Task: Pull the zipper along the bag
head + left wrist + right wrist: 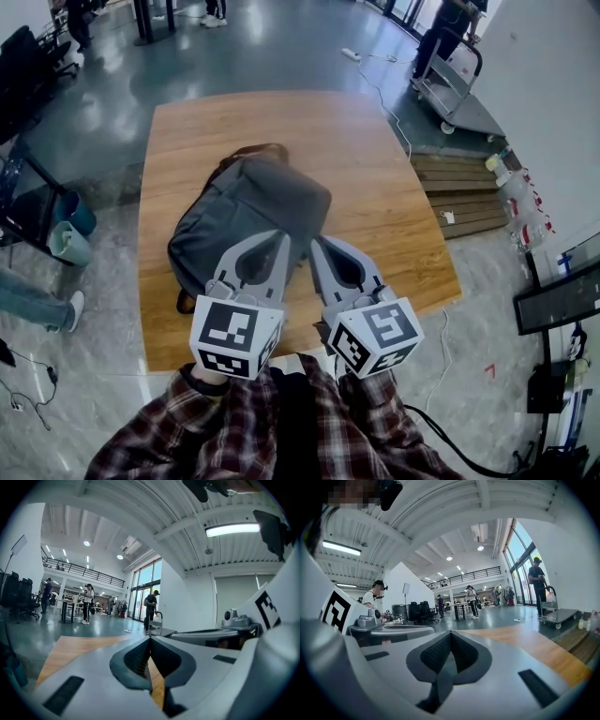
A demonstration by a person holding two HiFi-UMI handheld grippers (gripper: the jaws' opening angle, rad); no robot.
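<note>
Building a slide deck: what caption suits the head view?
Left gripper and right gripper, both shut, near a grey backpack on a wooden table.

1. We record a wooden desk [394, 216] standing on a glossy grey floor [281, 47].
2. Left of the desk we find two teal bins [67, 244], side by side.
3. To its right lies a wooden pallet [464, 192]. Beyond the pallet is a flat trolley [464, 108] with a person [439, 37] beside it.
4. Black office chairs [423, 612] stand well back.

You're in a large open office or lab hall: mezzanine railing [473, 577], tall glazed front [145, 590], black office chairs [423, 611], platform cart [461, 98], polished grey floor [244, 47].
</note>
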